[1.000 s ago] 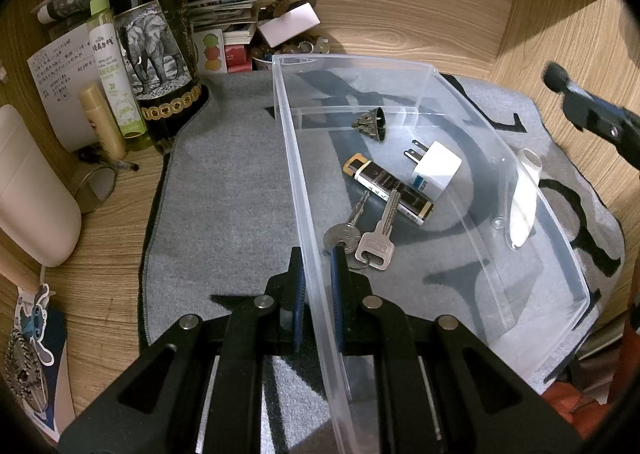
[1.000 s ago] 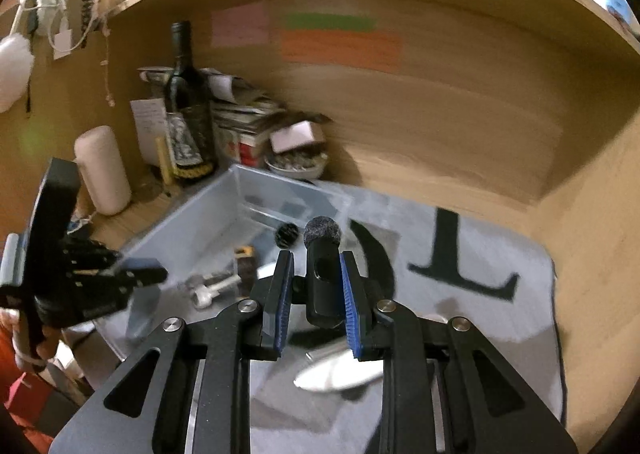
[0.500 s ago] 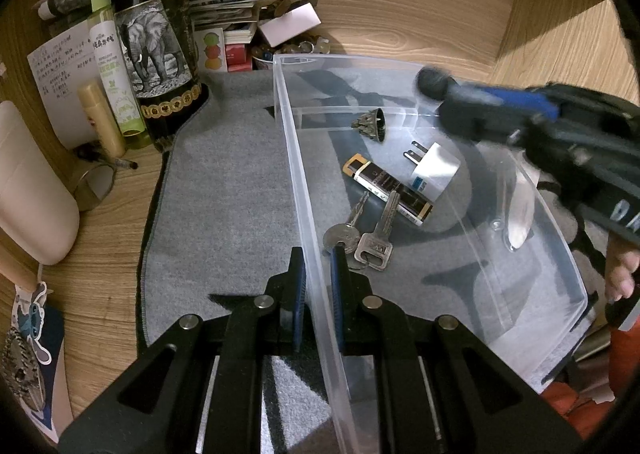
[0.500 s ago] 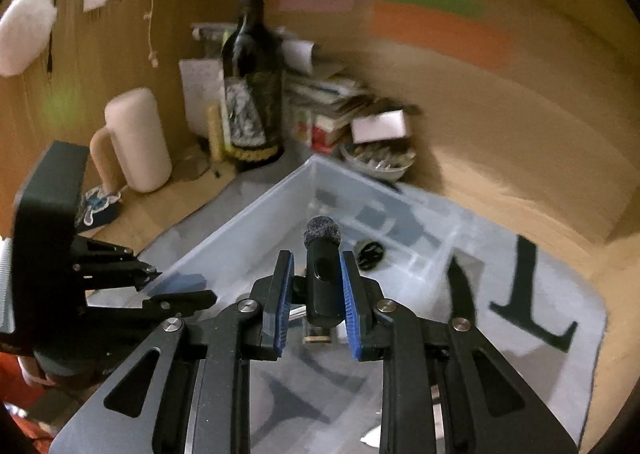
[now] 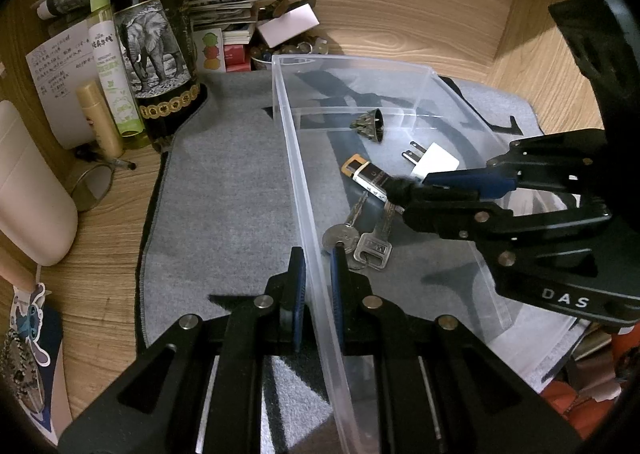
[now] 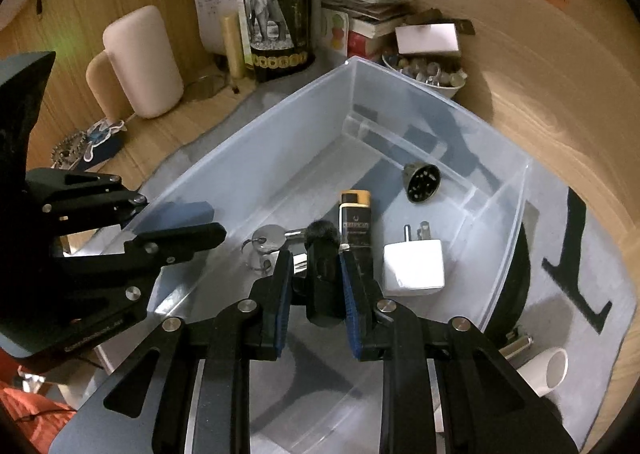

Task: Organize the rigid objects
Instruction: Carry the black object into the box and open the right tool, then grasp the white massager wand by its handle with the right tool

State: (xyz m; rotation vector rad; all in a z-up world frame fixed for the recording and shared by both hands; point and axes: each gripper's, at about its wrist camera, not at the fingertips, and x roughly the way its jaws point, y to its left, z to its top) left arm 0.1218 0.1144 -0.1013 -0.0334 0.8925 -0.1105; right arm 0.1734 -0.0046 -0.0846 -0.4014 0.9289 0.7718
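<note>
A clear plastic bin (image 5: 296, 158) stands on a grey mat. My left gripper (image 5: 316, 254) is shut on the bin's left wall near its front end; it also shows in the right wrist view (image 6: 188, 222). Inside lie keys (image 5: 356, 242), a black and gold lighter (image 5: 366, 174), a white plug adapter (image 5: 434, 160) and a dark cone-shaped piece (image 5: 370, 126). My right gripper (image 6: 314, 258) is shut on a small black microphone (image 6: 322, 254) with a fuzzy tip, held low inside the bin (image 6: 400, 102) over the keys (image 6: 272, 240) and beside the lighter (image 6: 356, 222).
A wine bottle with an elephant label (image 5: 154, 50), a green spray bottle (image 5: 110, 58), papers and a bowl of small items (image 6: 428, 70) stand behind the bin. A pink cylinder (image 6: 140, 62) stands at the left. A white tube (image 6: 548, 370) lies on the mat right of the bin.
My right gripper has come from above the bin's right side down into it, carrying the microphone toward the keys. The left gripper stays clamped on the bin wall.
</note>
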